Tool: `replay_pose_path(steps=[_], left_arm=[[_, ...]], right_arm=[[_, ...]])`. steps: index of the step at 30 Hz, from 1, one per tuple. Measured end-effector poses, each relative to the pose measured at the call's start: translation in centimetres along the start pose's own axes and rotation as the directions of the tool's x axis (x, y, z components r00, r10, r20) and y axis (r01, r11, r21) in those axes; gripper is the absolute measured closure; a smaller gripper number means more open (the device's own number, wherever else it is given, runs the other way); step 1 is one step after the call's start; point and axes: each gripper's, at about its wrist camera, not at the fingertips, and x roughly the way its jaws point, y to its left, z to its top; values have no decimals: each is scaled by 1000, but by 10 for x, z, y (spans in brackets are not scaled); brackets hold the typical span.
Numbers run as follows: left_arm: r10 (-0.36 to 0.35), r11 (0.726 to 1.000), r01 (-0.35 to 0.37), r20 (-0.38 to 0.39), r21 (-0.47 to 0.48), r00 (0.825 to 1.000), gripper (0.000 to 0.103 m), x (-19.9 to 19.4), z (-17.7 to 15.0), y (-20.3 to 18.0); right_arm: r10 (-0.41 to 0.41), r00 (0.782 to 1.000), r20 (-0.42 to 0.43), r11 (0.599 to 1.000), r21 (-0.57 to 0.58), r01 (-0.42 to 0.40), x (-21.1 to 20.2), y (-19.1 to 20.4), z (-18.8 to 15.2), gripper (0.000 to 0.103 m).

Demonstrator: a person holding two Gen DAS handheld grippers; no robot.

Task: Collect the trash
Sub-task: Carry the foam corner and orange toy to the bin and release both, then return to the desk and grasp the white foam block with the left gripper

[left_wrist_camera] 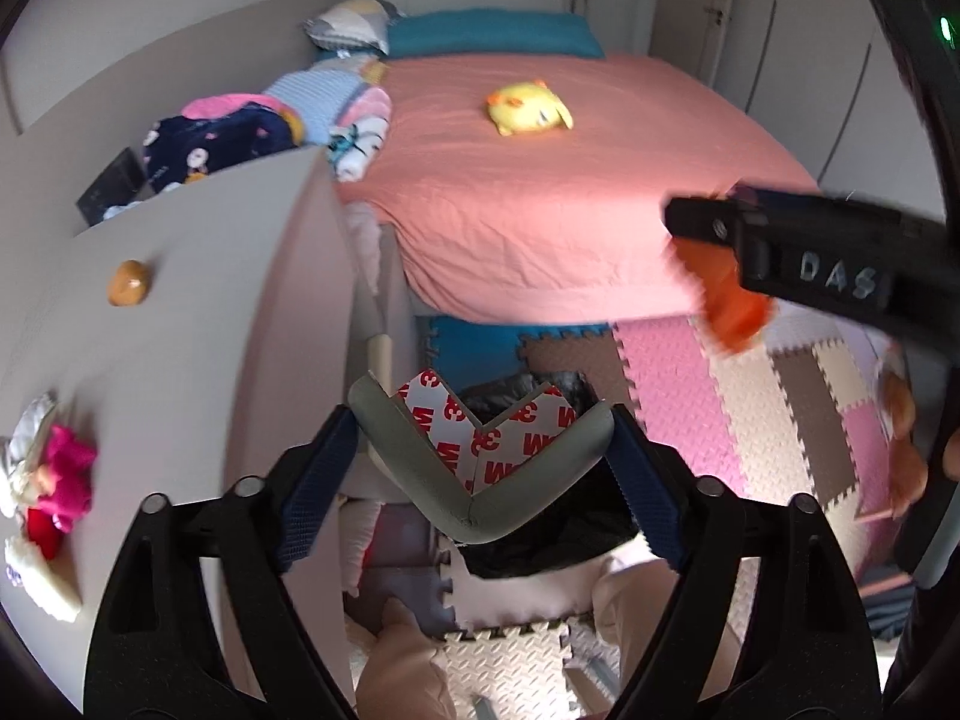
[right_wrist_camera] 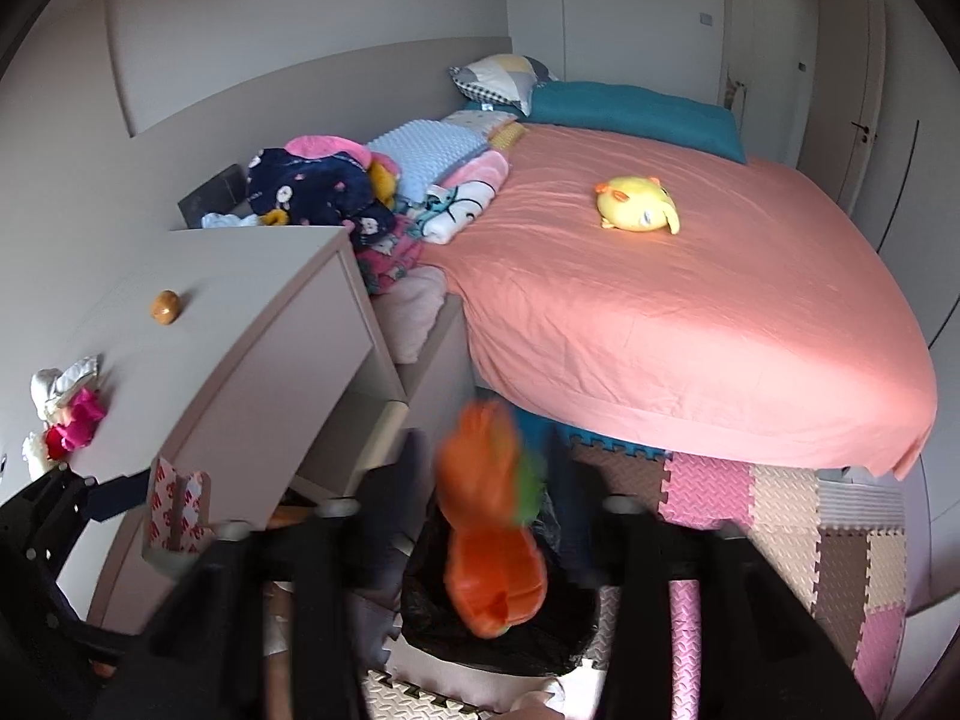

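A grey foam corner guard [left_wrist_camera: 480, 504] with red-printed white tape backing sits in a V between the blue pads [left_wrist_camera: 318, 480] of my left gripper [left_wrist_camera: 483, 426]. Its jaws stand wide and do not squeeze it. Below it is a bin lined with a black bag [left_wrist_camera: 540, 540]. In the right wrist view, a blurred orange and green wrapper [right_wrist_camera: 492, 540] hangs loose between the spread fingers of my right gripper [right_wrist_camera: 489, 480], above the same black bag [right_wrist_camera: 432, 624]. The left wrist view shows the right gripper [left_wrist_camera: 708, 228] with the wrapper [left_wrist_camera: 729, 306] at the right.
A bed with a pink sheet [right_wrist_camera: 690, 330] holds a yellow plush toy [right_wrist_camera: 639, 204] and folded clothes [right_wrist_camera: 324, 186]. A grey cabinet [left_wrist_camera: 198, 312] stands left of the bin, with a brown round object [left_wrist_camera: 127, 283] and a pink toy [left_wrist_camera: 63, 468] on top. Foam puzzle mats [left_wrist_camera: 780, 420] cover the floor.
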Motion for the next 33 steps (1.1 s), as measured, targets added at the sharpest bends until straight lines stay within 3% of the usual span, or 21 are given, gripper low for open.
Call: replay_pose_path(steps=[2, 6, 16, 33], left_arm=[[3, 1000, -3, -29, 14, 1000, 5, 8, 0, -4], [1, 1000, -1, -55, -10, 998, 5, 15, 0, 0], [-1, 999, 0, -23, -43, 1000, 5, 0, -3, 7], [49, 993, -47, 21, -104, 999, 5, -36, -32, 50]], right_arm=[[-44, 999, 21, 999, -6, 44, -1, -4, 2, 21], [-44, 999, 31, 999, 8, 43, -2, -11, 5, 21], [-40, 999, 33, 999, -5, 41, -7, -5, 3, 21], [17, 999, 45, 997, -74, -14, -24, 56, -3, 21]])
